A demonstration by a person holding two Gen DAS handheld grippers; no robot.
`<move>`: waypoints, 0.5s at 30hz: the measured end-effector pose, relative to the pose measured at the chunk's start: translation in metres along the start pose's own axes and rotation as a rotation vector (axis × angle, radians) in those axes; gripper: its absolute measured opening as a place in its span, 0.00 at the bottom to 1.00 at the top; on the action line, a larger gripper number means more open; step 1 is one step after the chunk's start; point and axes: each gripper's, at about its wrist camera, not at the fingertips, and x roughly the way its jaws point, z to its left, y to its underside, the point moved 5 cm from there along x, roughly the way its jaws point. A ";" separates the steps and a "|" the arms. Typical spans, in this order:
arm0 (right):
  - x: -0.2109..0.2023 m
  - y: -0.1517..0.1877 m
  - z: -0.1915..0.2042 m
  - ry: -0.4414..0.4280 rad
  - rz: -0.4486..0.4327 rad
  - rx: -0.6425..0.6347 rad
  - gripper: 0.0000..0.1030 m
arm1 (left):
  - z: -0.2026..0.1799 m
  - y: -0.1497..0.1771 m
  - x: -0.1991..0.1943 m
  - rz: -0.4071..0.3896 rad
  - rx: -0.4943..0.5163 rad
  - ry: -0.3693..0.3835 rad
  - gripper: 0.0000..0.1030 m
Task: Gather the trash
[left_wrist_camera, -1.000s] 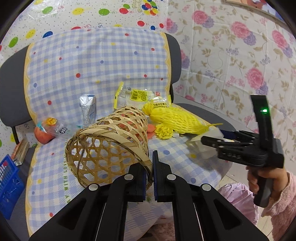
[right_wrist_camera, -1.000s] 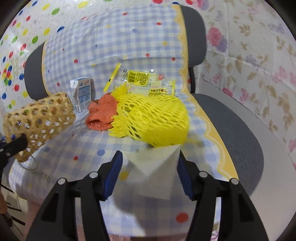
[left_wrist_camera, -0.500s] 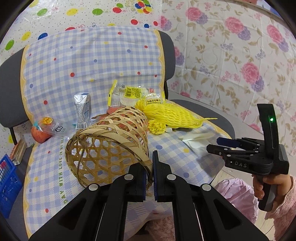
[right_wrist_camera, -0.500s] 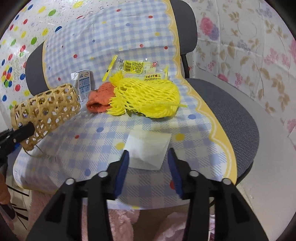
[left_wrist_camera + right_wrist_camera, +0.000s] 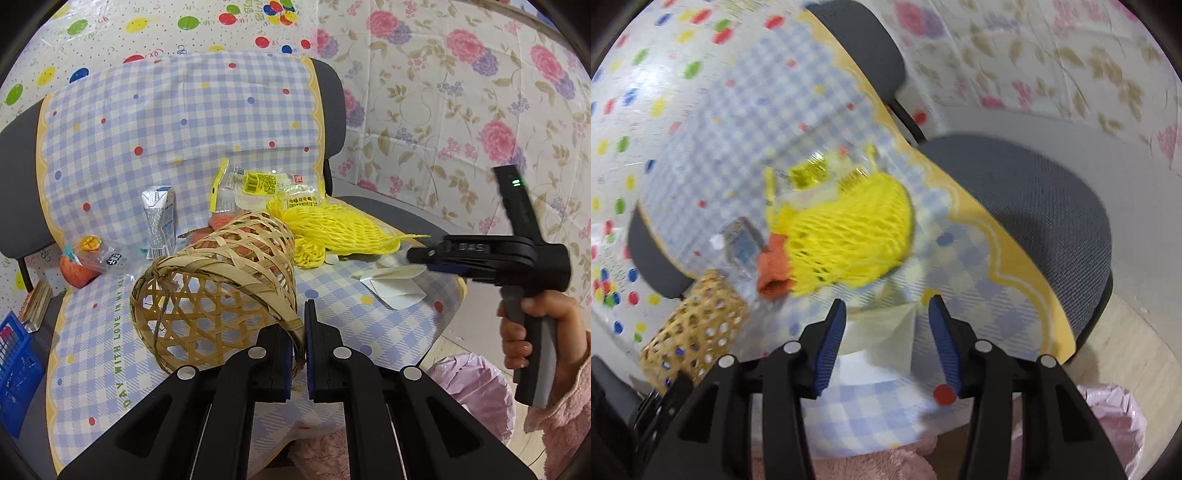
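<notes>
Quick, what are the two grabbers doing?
Left gripper: shut on the basket rim.
Right gripper: open, jaws just closing around the white paper.

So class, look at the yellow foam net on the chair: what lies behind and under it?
Behind the yellow foam net lie clear wrappers with yellow print. An orange item pokes out beside it. Whatever lies under the net is covered and cannot be seen.

Bright, even light; fisheye-bent edges; right wrist view motion-blurred.
</notes>
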 end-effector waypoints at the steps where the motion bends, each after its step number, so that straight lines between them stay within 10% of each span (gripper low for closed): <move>1: 0.005 0.002 -0.001 -0.014 0.023 0.023 0.36 | 0.000 0.000 0.000 0.002 0.001 0.000 0.06; 6: 0.005 0.009 0.006 -0.087 0.024 0.045 0.04 | 0.000 0.001 0.000 0.008 0.003 0.002 0.06; 15: -0.066 0.025 0.040 0.036 -0.138 -0.281 0.02 | -0.033 0.000 -0.027 -0.031 0.042 0.082 0.06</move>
